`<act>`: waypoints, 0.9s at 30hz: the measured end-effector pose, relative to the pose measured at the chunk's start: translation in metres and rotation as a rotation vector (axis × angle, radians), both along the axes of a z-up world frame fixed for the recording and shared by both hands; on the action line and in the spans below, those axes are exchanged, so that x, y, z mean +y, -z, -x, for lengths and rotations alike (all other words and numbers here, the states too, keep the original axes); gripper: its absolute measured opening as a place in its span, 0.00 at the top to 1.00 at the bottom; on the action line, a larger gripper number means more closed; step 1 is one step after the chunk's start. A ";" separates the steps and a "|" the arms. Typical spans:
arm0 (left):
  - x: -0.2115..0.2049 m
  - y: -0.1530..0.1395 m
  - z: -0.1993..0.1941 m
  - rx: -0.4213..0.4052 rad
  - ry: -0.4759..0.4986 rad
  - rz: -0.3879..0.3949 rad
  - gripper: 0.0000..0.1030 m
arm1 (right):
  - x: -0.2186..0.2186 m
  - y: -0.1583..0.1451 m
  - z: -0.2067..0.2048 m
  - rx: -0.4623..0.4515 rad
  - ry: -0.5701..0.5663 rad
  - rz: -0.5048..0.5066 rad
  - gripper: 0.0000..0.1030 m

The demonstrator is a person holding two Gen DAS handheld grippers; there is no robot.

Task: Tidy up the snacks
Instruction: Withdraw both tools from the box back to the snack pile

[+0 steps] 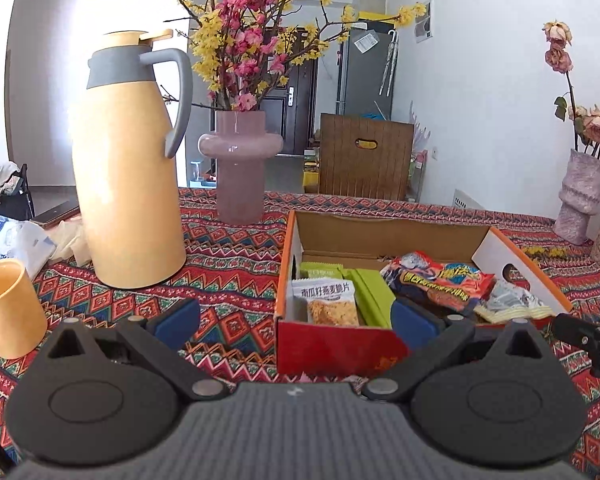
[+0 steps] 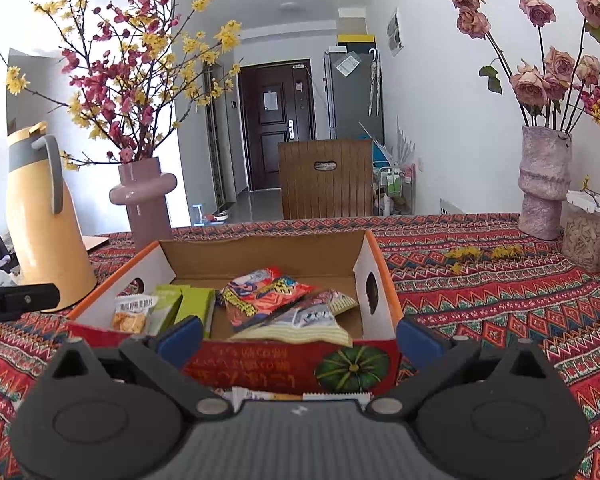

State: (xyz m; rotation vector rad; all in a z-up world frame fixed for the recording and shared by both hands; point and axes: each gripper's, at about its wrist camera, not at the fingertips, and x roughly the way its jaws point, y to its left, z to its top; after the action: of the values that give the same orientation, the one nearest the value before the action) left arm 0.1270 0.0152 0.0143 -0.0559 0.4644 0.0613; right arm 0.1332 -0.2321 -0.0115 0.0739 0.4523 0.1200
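Left gripper (image 1: 296, 322) spread wide, empty, low before the near-left corner of the cardboard box (image 1: 340, 348); right gripper (image 2: 298, 338) likewise wide, empty, straddling the box's front wall (image 2: 292, 368). Box on patterned tablecloth (image 2: 480, 300); inside: oat-crisp packet (image 1: 330, 300) and green packets (image 1: 370, 292) at left, red snack bag (image 1: 436, 280) and pale bag (image 2: 300, 326) at right. Yellow thermos (image 1: 132, 168) and pink vase (image 1: 240, 168) beyond, left.
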 end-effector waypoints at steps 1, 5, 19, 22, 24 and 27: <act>0.002 0.002 0.003 0.005 0.000 -0.004 0.00 | -0.001 0.003 0.003 0.007 -0.001 0.006 0.00; 0.011 0.013 0.015 0.026 -0.005 -0.010 0.00 | -0.004 0.014 0.016 0.040 0.007 0.015 0.00; 0.020 0.063 0.018 0.075 -0.021 -0.039 0.00 | -0.024 0.038 0.036 0.115 0.062 0.001 0.00; 0.020 0.065 0.017 0.080 -0.023 -0.031 0.00 | -0.025 0.040 0.036 0.120 0.064 -0.003 0.00; 0.021 0.065 0.018 0.078 -0.021 -0.024 0.00 | -0.023 0.041 0.034 0.123 0.059 -0.005 0.00; 0.020 0.065 0.017 0.081 -0.020 -0.022 0.00 | -0.019 0.042 0.033 0.126 0.046 -0.001 0.00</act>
State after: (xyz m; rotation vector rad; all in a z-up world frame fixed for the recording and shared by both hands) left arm 0.1097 0.0357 -0.0510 -0.0365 0.5436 0.0889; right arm 0.0997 -0.2508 -0.0536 0.0934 0.5755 0.0705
